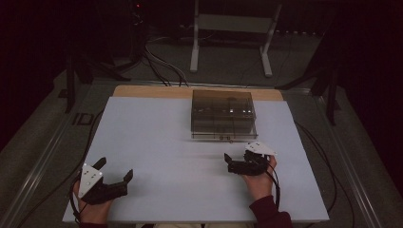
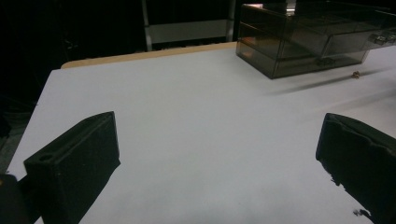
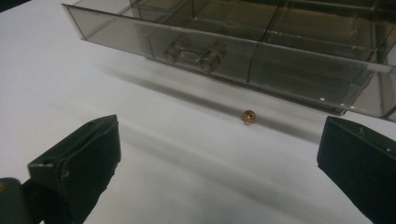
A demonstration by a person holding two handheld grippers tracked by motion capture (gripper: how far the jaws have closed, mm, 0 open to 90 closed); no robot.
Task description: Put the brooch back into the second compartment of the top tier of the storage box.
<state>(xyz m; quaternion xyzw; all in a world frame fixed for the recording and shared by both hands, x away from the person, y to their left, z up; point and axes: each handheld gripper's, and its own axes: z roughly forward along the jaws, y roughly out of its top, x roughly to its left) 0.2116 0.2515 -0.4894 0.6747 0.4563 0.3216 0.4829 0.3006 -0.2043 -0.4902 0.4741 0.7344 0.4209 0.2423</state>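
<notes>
Gold bead before right claw, jaws apart

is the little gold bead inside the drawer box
No, in the right gripper view the gold bead lies on the white table in front of the smoky drawer box, outside it.

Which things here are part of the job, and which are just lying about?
In the job:
gold bead
drawer box, bottom drawer pulled out
right gripper, open, facing the bead

Not in use:
left gripper, open over bare table
white stand behind
floor cables
</notes>
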